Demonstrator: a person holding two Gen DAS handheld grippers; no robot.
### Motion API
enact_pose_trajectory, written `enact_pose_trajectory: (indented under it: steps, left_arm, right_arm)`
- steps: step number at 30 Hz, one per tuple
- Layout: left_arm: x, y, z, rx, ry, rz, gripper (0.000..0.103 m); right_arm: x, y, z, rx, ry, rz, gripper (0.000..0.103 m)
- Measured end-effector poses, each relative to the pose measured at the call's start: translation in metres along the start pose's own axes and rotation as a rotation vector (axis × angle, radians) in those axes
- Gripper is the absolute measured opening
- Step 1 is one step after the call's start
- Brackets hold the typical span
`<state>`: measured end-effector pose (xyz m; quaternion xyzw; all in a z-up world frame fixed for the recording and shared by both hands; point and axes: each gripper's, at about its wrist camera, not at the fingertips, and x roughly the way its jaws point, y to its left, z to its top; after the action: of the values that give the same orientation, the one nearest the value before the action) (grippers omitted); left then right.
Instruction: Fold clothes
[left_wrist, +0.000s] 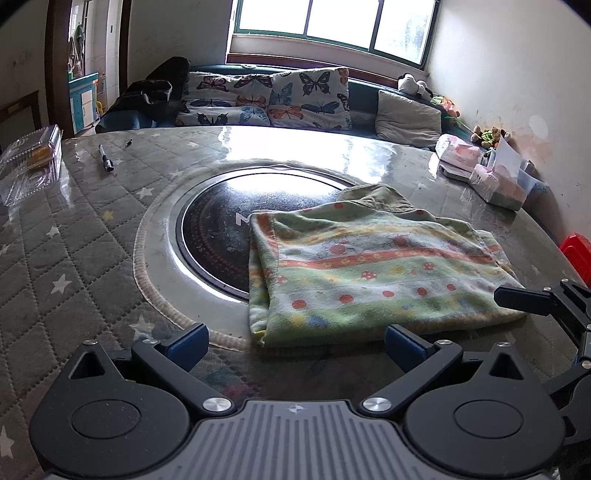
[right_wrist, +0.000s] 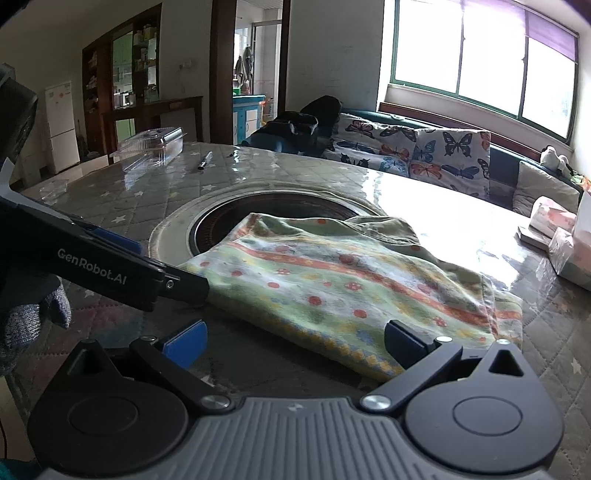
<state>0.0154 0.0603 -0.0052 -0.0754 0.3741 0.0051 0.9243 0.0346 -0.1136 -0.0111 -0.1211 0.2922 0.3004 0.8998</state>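
Note:
A green garment (left_wrist: 369, 273) with orange stripes and dots lies folded flat on the table, partly over a round black hotplate (left_wrist: 221, 236). It also shows in the right wrist view (right_wrist: 351, 288). My left gripper (left_wrist: 295, 343) is open and empty, just short of the garment's near edge. My right gripper (right_wrist: 295, 339) is open and empty at the garment's near edge, its right pad over the hem. The left gripper's fingers (right_wrist: 184, 282) show at the left of the right wrist view, beside the garment's corner. The right gripper's finger (left_wrist: 524, 297) shows at the right of the left wrist view.
The table has a quilted star cover under glass (left_wrist: 74, 240). A clear plastic box (left_wrist: 33, 158) and a pen (left_wrist: 105, 157) lie at the far left. Tissue packs and boxes (left_wrist: 491, 173) sit at the far right. A sofa with butterfly cushions (left_wrist: 266, 99) stands behind.

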Motion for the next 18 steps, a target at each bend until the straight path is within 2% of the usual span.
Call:
enact_pose_trajectory:
  steps: [13, 18]
  left_arm:
    - [0.004, 0.009, 0.004, -0.018, 0.006, 0.014, 0.103]
    - [0.008, 0.015, 0.007, -0.033, 0.007, 0.025, 0.103]
  right_arm:
    - [0.003, 0.010, 0.005, -0.024, 0.002, 0.019, 0.102]
    - [0.009, 0.013, 0.008, -0.035, 0.009, 0.031, 0.099]
